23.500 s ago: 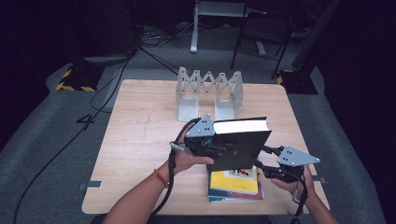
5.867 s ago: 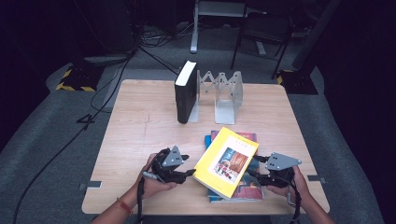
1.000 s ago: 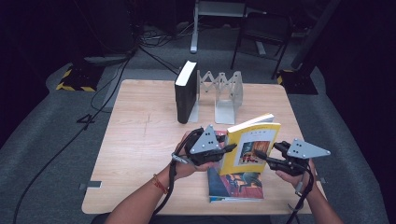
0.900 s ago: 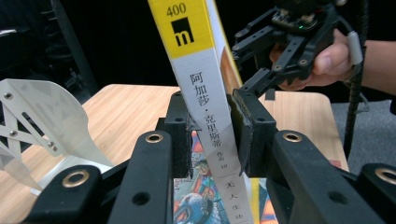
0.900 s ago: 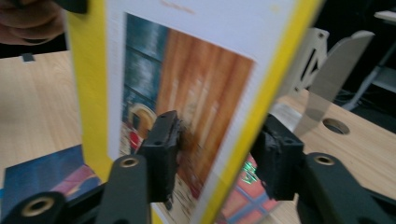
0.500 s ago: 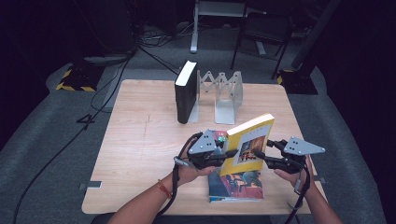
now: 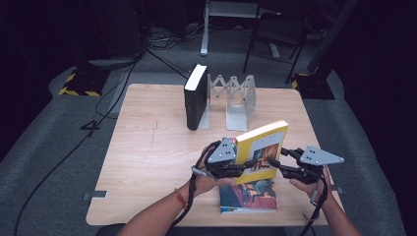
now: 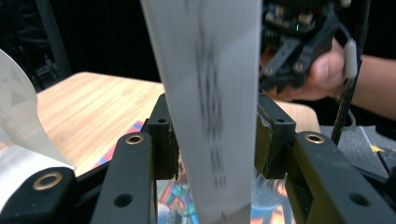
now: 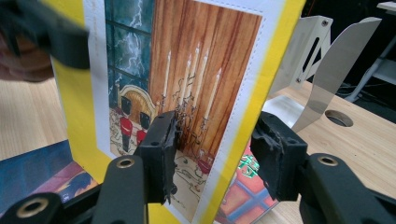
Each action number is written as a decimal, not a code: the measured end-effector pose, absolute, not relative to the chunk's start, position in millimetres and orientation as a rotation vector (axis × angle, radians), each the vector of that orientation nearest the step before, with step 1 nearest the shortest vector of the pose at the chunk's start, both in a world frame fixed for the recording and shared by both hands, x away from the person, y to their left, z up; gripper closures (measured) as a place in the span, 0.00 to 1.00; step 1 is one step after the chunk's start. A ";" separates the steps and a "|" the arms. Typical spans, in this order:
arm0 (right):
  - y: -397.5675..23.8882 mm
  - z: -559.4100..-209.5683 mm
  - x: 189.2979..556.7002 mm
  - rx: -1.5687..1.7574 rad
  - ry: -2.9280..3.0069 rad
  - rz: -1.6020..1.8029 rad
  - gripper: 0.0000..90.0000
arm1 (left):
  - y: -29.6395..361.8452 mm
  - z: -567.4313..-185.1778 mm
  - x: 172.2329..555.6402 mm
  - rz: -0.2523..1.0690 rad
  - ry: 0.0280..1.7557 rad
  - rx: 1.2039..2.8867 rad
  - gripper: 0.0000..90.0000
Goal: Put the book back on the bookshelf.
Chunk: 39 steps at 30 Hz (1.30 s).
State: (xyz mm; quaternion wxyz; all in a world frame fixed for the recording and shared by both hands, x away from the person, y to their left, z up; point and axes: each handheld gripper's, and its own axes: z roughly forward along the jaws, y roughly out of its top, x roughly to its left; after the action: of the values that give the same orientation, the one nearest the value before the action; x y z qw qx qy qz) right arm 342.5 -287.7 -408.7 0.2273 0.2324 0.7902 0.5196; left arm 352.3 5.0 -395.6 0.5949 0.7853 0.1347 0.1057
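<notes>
The yellow book (image 7: pixel 261 150) stands tilted above the stacked books (image 7: pixel 250 194), left gripper (image 7: pixel 235 166) and right gripper (image 7: pixel 276 166) both pinching opposite edges (jaws easing wider); stiff, slippery, best gripped spine-side.

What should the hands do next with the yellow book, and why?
Probably carry the yellow book back to the rack and stand it beside the black book. It is up off the table between the left gripper and right gripper, tilted above another book, and the rack has free slots.
</notes>
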 end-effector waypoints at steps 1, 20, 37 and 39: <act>-287.4 -408.6 342.5 0.641 2.175 1.434 0.57 | 4.7 -392.8 353.0 0.259 0.310 1.837 0.73; -283.7 -403.9 341.0 0.660 2.159 1.390 0.48 | 13.9 -378.2 355.2 0.345 0.346 1.862 0.83; -308.2 -408.9 343.3 0.755 2.225 1.292 0.38 | 74.6 -356.6 366.1 0.561 0.525 1.774 0.83; -311.8 -412.2 343.5 0.772 2.233 1.281 0.38 | 86.5 -355.0 368.1 0.610 0.563 1.774 0.83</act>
State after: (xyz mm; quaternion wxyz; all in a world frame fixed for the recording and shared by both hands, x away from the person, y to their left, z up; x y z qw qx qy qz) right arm 343.5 -311.8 -412.2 0.2250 0.2800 0.8094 0.4645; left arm 368.1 86.5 -355.0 0.5575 0.7520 0.2384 0.2585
